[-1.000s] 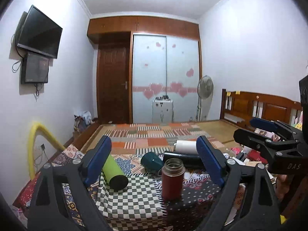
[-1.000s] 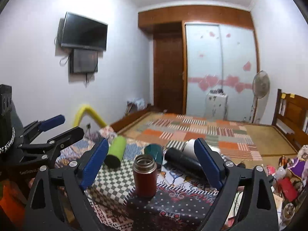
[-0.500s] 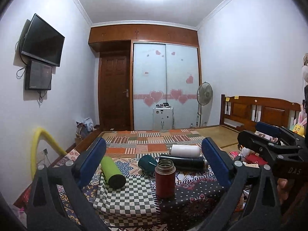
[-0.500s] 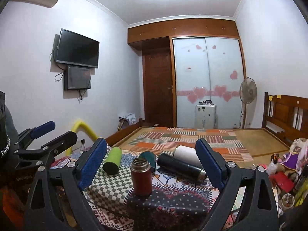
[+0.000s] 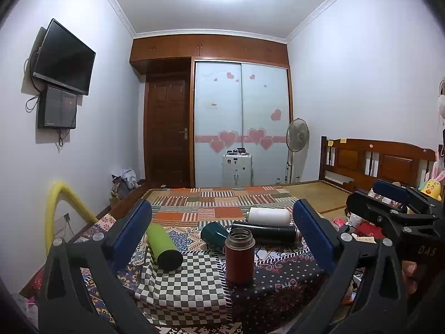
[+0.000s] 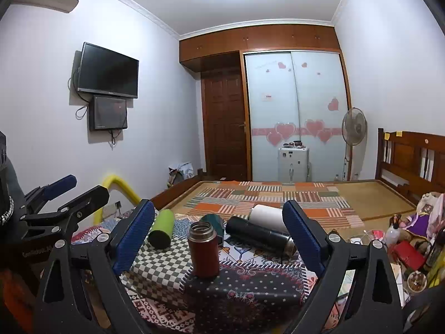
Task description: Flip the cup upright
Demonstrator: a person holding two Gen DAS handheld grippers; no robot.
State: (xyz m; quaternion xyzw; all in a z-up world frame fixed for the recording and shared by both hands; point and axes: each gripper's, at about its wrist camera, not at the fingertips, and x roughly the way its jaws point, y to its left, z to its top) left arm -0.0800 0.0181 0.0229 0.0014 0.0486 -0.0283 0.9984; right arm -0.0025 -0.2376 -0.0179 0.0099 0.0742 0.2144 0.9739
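A red flask point(image 5: 239, 256) stands upright with its mouth open on a cloth-covered table point(image 5: 194, 292); it also shows in the right wrist view point(image 6: 203, 250). Behind it lie a green cup point(image 5: 164, 246) point(image 6: 161, 228), a dark teal cup point(image 5: 213, 232) point(image 6: 212, 221), a black flask point(image 5: 264, 229) point(image 6: 258, 235) and a white cup point(image 5: 268, 215) point(image 6: 265, 214), all on their sides. My left gripper point(image 5: 222, 239) is open and empty in front of the table. My right gripper point(image 6: 219, 236) is open and empty, to the right of the left one point(image 6: 59, 194).
A bed with a patchwork mat point(image 5: 222, 200) lies behind the table. A yellow padded rail point(image 5: 64, 197) stands at left. Clutter and toys point(image 6: 411, 239) sit at right. A wooden headboard point(image 5: 383, 161), a fan point(image 5: 297, 139) and a wardrobe point(image 5: 242, 122) stand farther back.
Both grippers have tilted up and pulled back a little, so the table and cups sit lower in view. Both stay open. The cups have not moved.
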